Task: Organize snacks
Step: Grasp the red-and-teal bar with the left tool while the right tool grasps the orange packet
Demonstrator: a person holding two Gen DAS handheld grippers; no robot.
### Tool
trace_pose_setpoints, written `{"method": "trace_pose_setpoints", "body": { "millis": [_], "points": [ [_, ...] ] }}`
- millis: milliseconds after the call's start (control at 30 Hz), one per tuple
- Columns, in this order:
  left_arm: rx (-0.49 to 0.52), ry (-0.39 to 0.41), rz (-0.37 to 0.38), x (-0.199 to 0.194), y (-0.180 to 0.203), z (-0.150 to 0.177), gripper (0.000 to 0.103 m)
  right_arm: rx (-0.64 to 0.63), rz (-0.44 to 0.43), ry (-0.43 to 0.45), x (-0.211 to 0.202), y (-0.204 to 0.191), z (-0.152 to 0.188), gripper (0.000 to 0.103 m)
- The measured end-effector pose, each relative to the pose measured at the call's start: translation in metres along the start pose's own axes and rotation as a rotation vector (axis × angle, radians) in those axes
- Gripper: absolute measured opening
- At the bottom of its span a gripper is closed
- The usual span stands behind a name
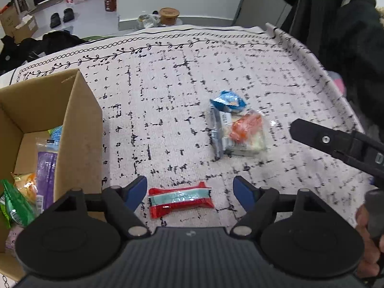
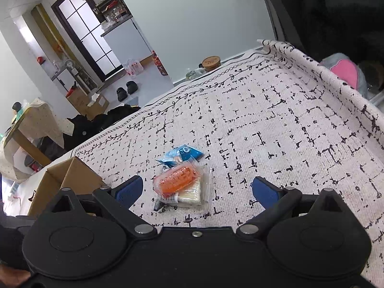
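Cloth (image 1: 168, 76) with black marks covers the table under me. Box (image 1: 79, 124) stands open at my left, with several packets inside. My left gripper (image 1: 190, 193) is wide open, and the red snack (image 1: 180, 200) lies on the cloth between its fingers, not touched. My right gripper (image 2: 196, 189) is wide open too, over the orange packet (image 2: 178, 180); the blue packet (image 2: 183, 154) lies just behind it.

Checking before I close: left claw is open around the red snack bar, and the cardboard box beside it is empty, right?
Not quite. The left wrist view shows the cardboard box already holds several snacks. The rest stands: the left claw is open around the red snack bar.
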State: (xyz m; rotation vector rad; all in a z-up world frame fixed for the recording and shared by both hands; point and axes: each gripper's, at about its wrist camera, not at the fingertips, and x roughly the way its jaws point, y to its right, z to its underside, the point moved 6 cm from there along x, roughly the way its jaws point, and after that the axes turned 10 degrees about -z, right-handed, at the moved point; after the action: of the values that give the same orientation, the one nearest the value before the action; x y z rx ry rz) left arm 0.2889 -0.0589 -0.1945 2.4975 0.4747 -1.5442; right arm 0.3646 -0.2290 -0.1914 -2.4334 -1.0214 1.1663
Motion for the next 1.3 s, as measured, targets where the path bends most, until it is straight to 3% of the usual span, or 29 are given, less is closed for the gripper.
{"method": "trace_pose_setpoints", "body": {
  "millis": [167,333,600,867,1133,1167,1233,1300],
  "points": [
    [-0.007,-0.042,-0.056,0.018,0.001,0.003,0.069,-0.015,-0.013,-0.012,0.006,0.001,0.000,0.098],
    [-0.014,-0.104,-0.084,0.037,0.004,0.010,0.065,-0.055,-0.031,-0.025,0.012,-0.004,0.004,0.098],
    [0.032,-0.073,-0.108,0.035,0.011,0.008,0.046,-0.108,-0.029,-0.023,0.029,-0.013,0.002,0.098],
    [-0.007,-0.007,-0.116,0.025,0.002,-0.007,0.045,-0.173,-0.013,-0.001,0.048,-0.024,-0.004,0.095],
    [-0.007,0.025,-0.100,0.016,-0.002,-0.012,0.045,-0.232,0.019,-0.038,0.065,-0.029,0.001,0.093],
    [-0.010,0.025,-0.097,0.015,-0.003,-0.012,0.045,-0.239,0.025,-0.045,0.067,-0.029,0.002,0.091],
    [-0.015,0.030,-0.095,0.014,-0.004,-0.012,0.045,-0.237,0.025,-0.060,0.070,-0.028,0.004,0.074],
    [-0.021,0.036,-0.092,0.013,-0.007,-0.012,0.045,-0.234,0.020,-0.075,0.070,-0.026,0.006,0.064]
  ]
}}
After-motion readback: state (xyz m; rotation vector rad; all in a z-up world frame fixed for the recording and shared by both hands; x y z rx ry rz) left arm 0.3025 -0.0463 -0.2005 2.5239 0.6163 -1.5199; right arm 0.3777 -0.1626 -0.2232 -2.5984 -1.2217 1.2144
